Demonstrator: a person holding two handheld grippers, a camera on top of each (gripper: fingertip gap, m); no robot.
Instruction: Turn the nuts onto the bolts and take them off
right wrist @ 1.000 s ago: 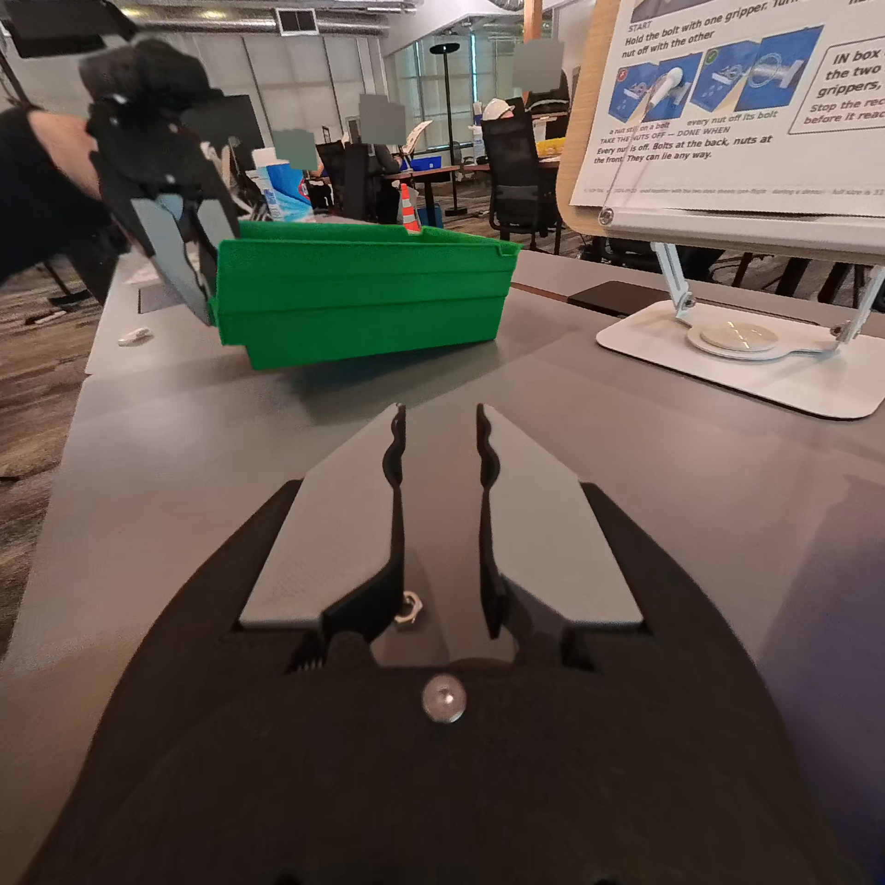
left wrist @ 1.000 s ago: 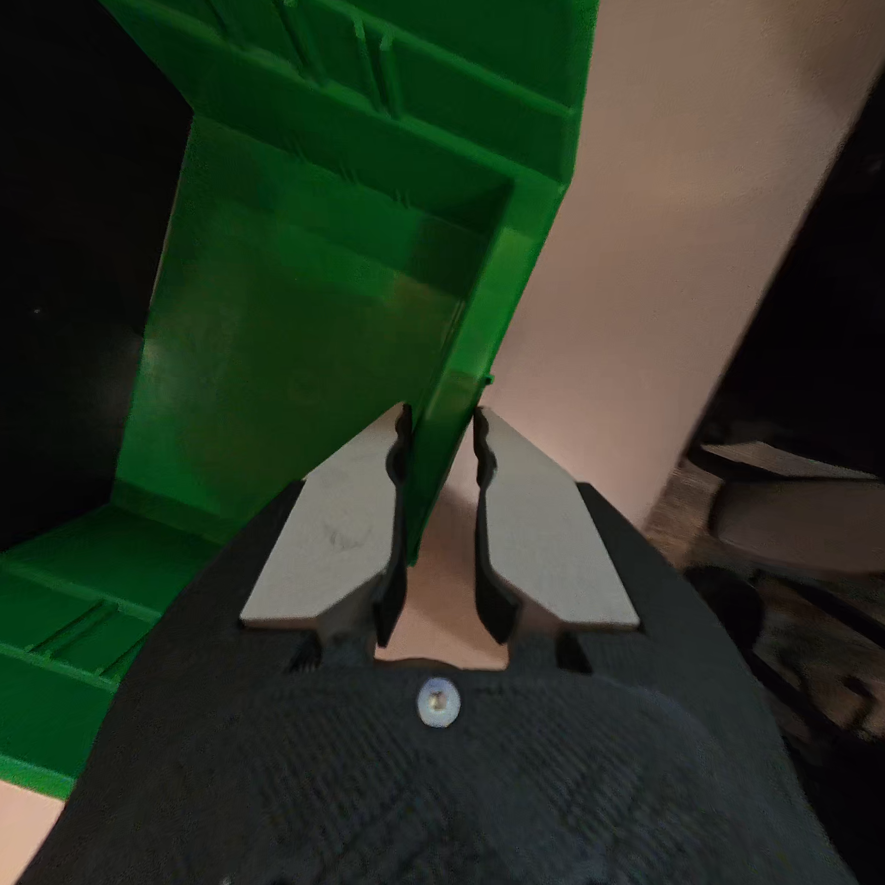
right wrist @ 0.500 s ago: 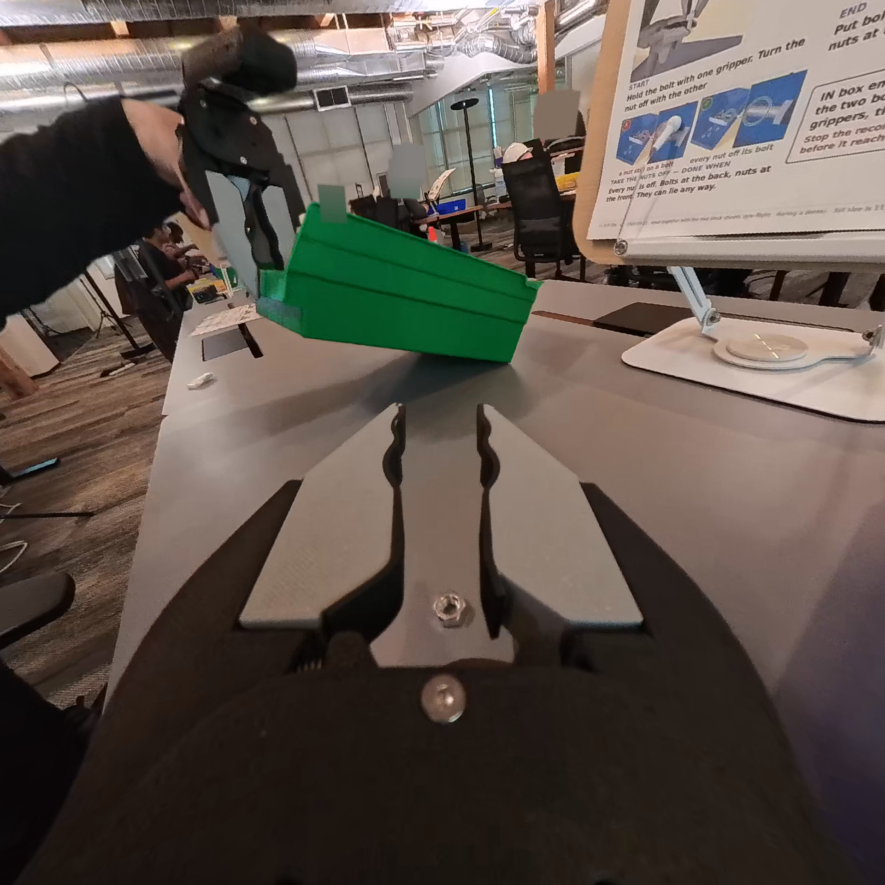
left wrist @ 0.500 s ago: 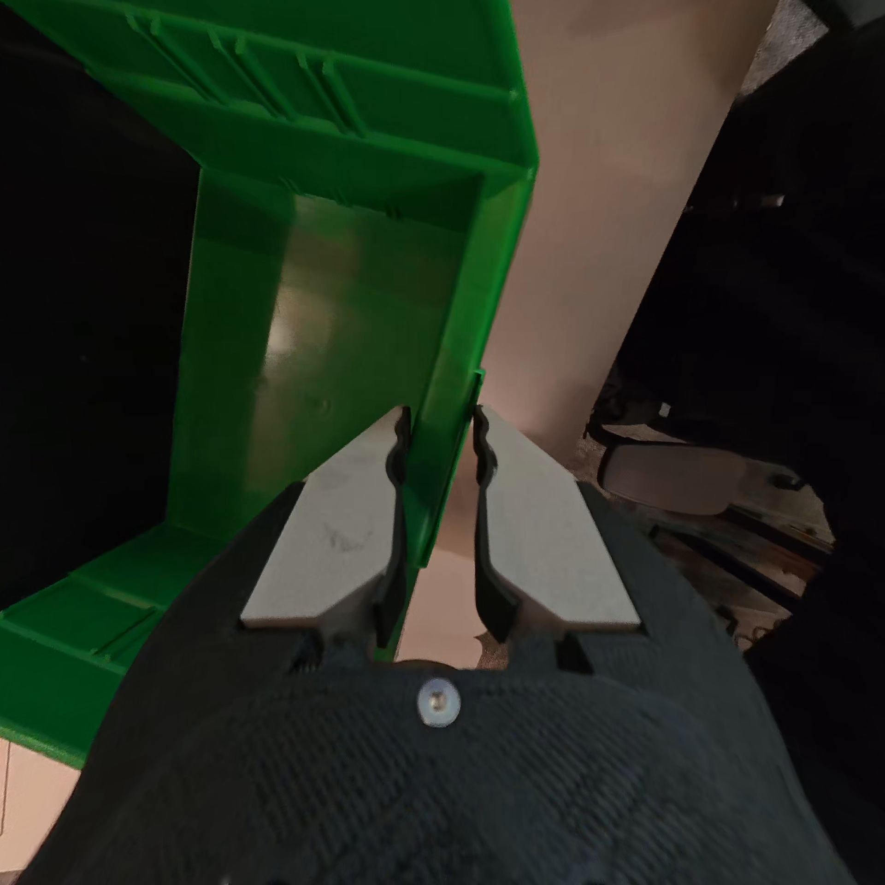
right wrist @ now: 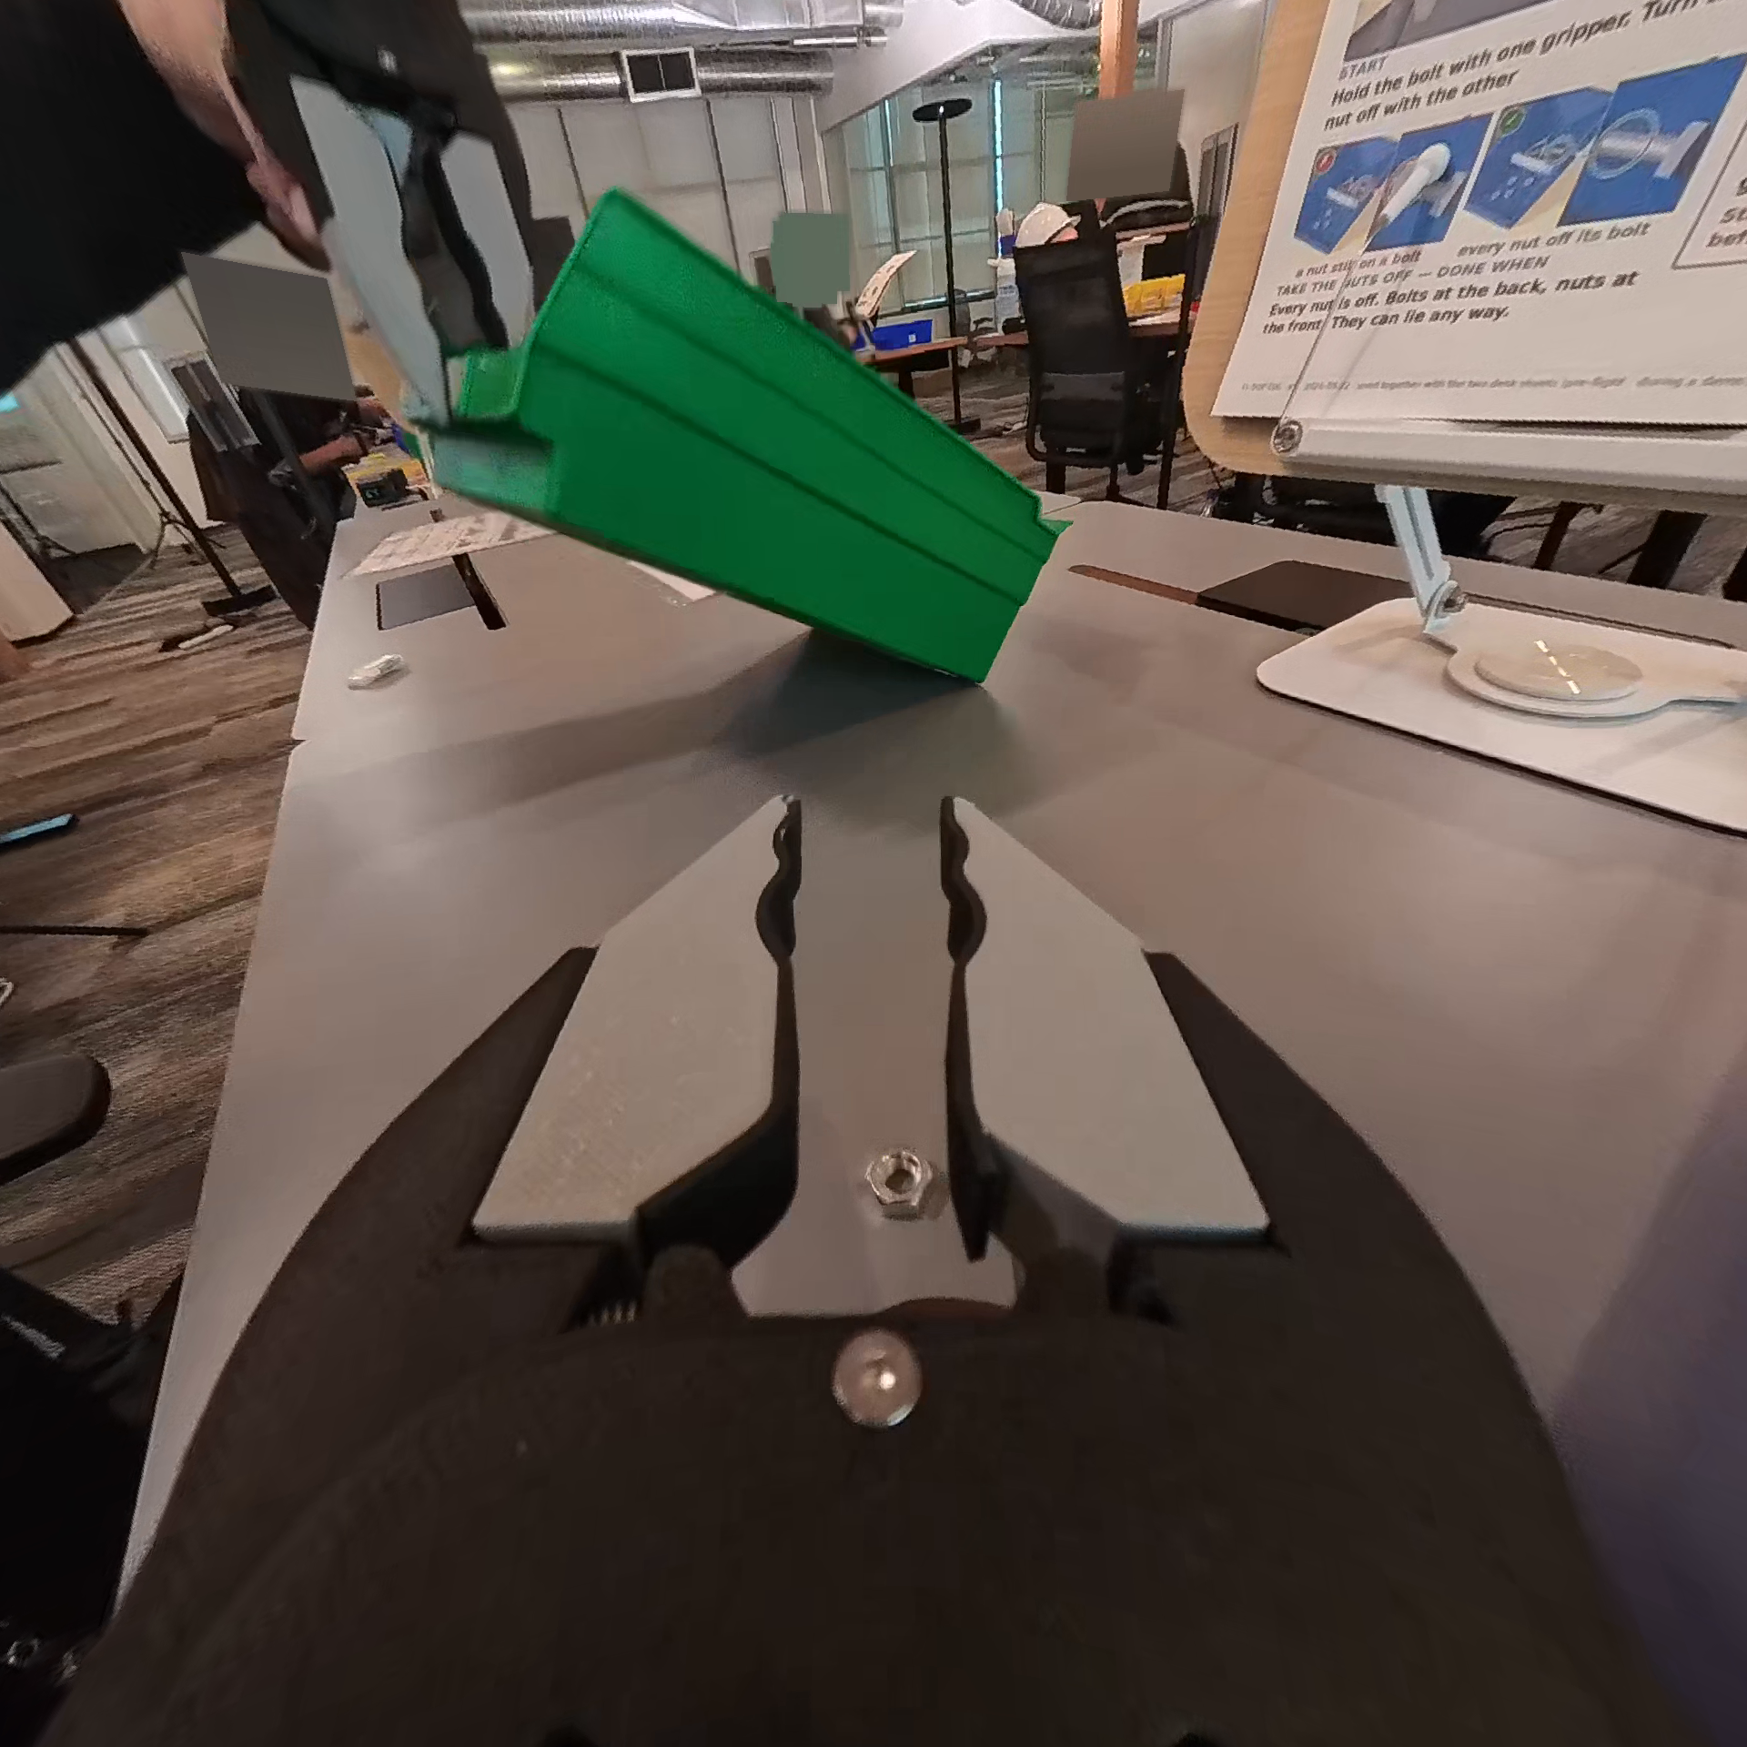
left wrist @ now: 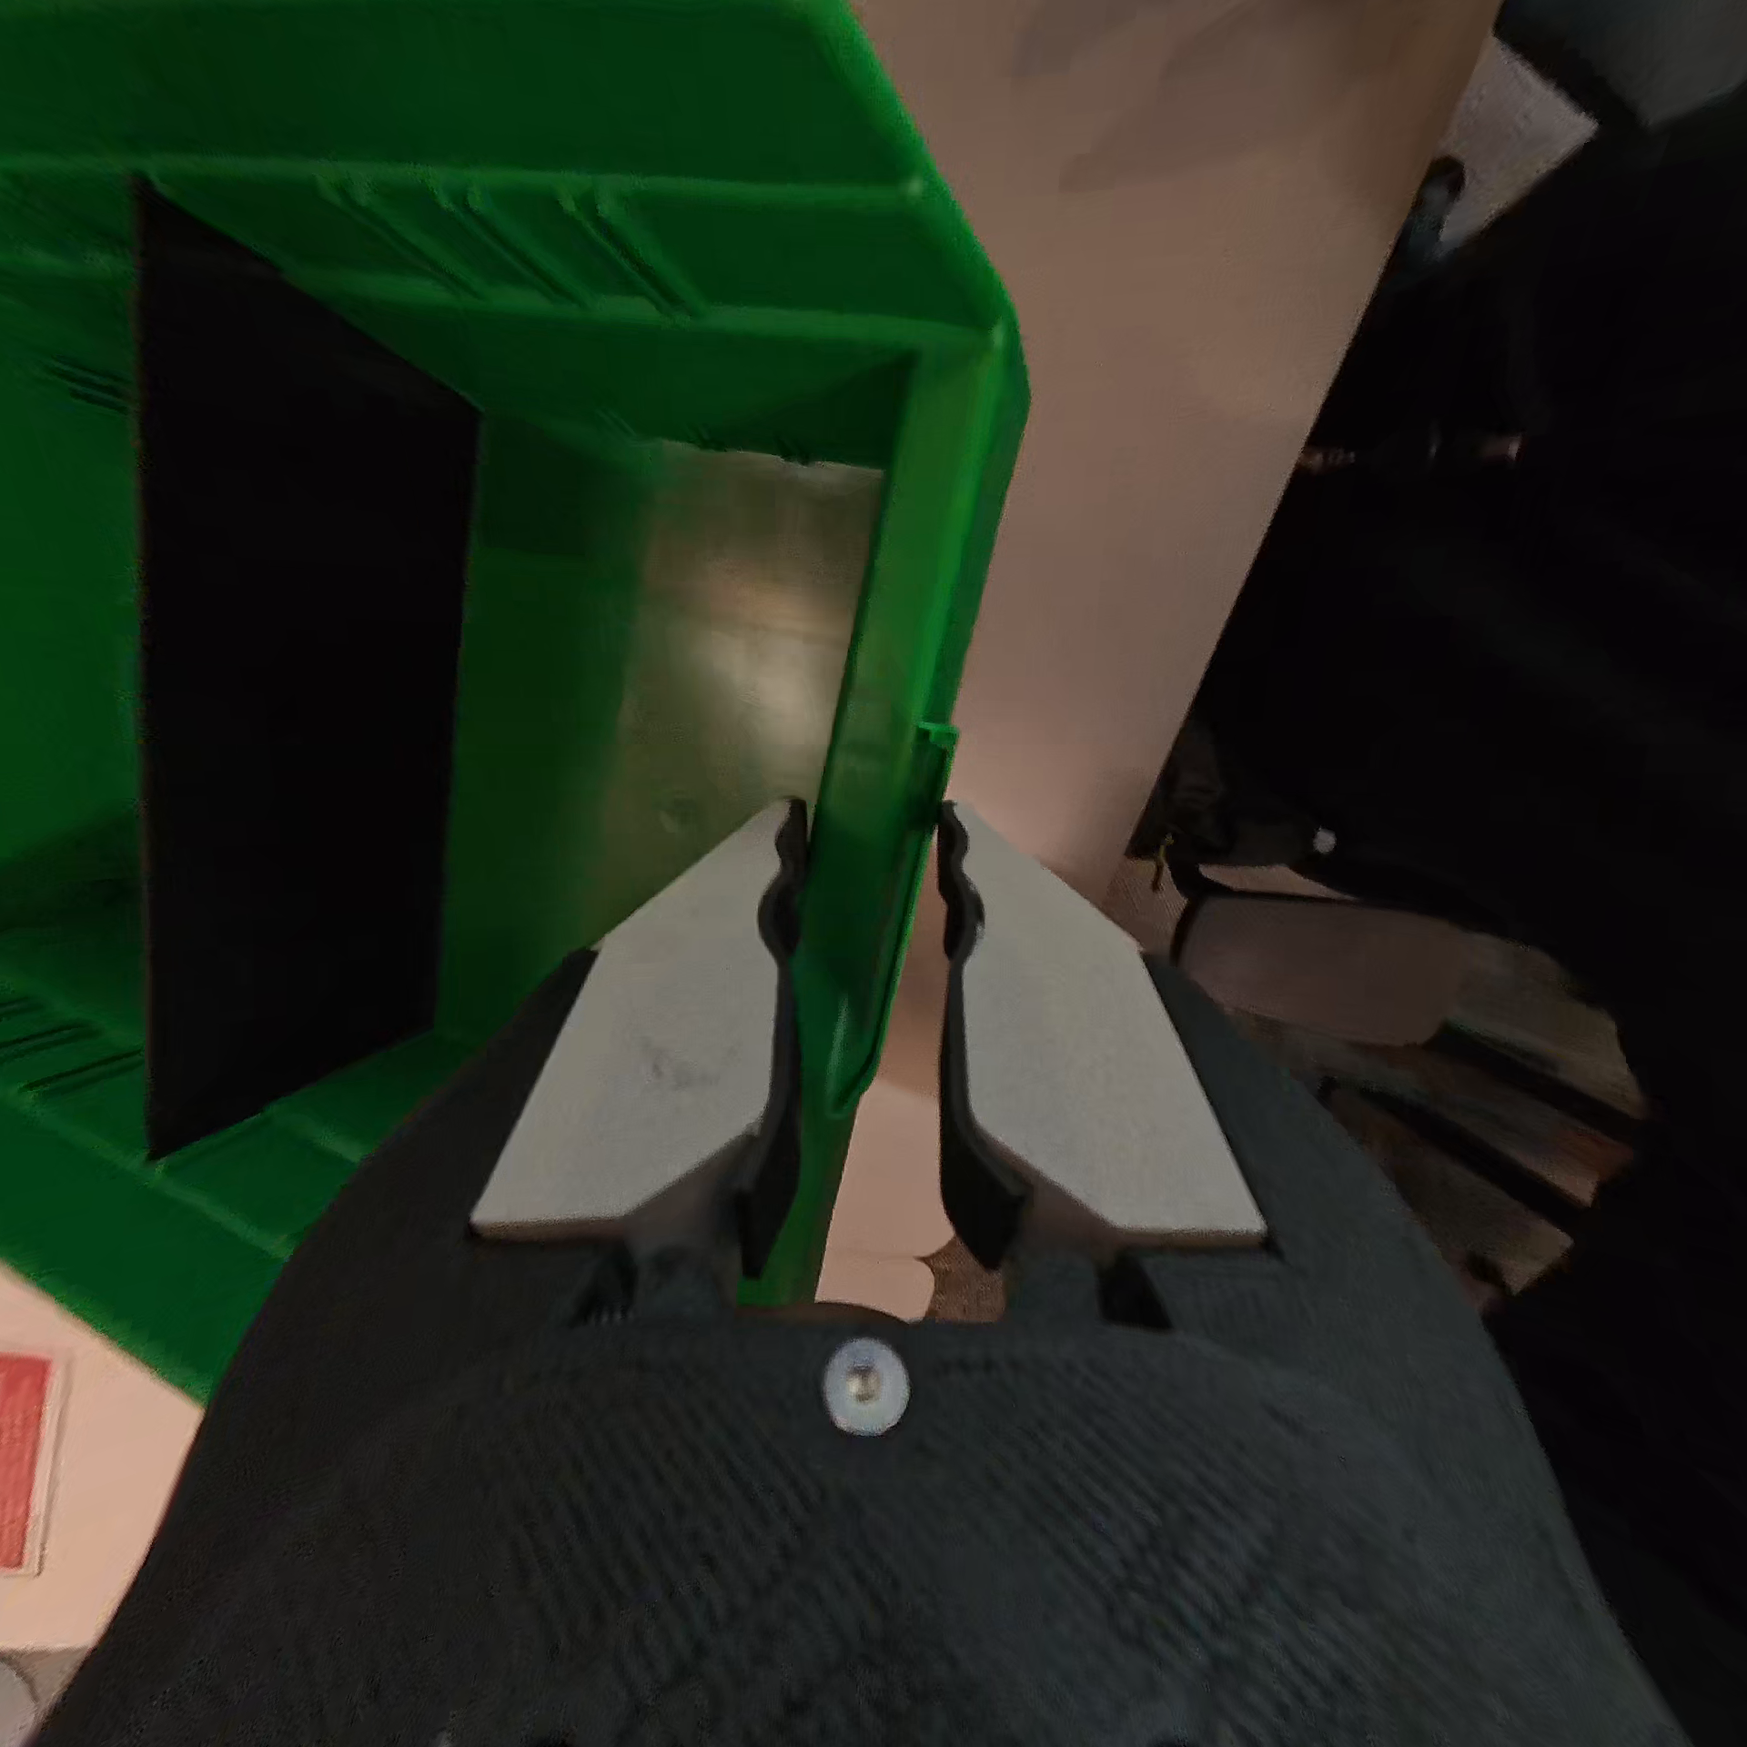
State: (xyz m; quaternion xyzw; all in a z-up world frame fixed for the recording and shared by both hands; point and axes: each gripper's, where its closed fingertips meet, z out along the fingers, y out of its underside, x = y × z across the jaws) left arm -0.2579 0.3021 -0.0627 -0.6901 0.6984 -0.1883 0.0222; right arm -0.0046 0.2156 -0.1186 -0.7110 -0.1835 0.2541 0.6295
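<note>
One nut point(right wrist: 898, 1182) lies on the grey table point(right wrist: 1229, 945), between the parted fingers of the right gripper point(right wrist: 868, 822), which holds nothing.
Left gripper point(left wrist: 865, 822) is clamped on the wall of a green bin point(right wrist: 756, 454), lifting that end so the bin tilts, its far lower corner touching the table toward the back edge.

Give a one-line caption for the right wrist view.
Open right gripper over a nut; left gripper tips the green bin.
</note>
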